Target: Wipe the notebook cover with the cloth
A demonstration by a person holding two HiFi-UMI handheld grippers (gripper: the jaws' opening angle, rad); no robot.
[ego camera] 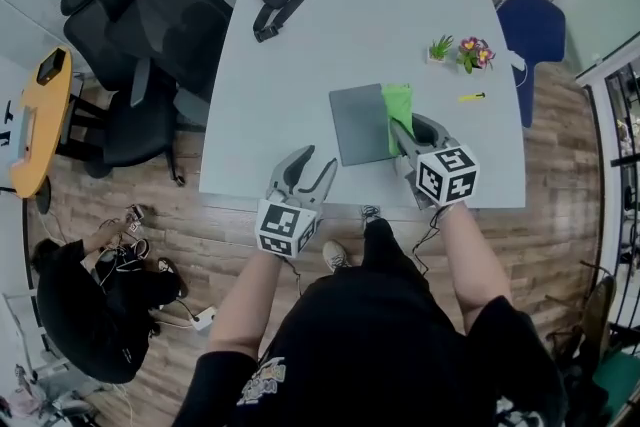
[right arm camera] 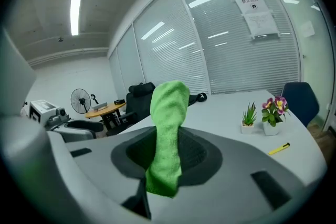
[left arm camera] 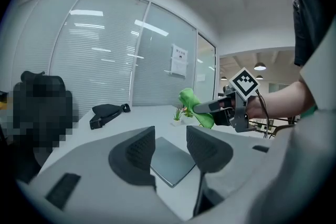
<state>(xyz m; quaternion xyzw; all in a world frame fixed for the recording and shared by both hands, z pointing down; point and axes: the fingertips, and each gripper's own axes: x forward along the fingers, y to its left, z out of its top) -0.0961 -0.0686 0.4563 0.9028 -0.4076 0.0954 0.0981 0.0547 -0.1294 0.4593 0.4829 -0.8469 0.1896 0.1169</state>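
Our right hand-held gripper (ego camera: 405, 131) grasps the cloth (ego camera: 398, 103); notebook (ego camera: 358, 123) lies just left of it on the bench (ego camera: 300, 45), long axis pointing away. Our left hand-held gripper (ego camera: 313, 167), released, sits farther.

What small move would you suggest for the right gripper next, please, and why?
Probably lower the right gripper until the cloth clamped in its jaws touches the notebook: the cloth hangs in the air, and the notebook lies flat, uncovered, just beside it.
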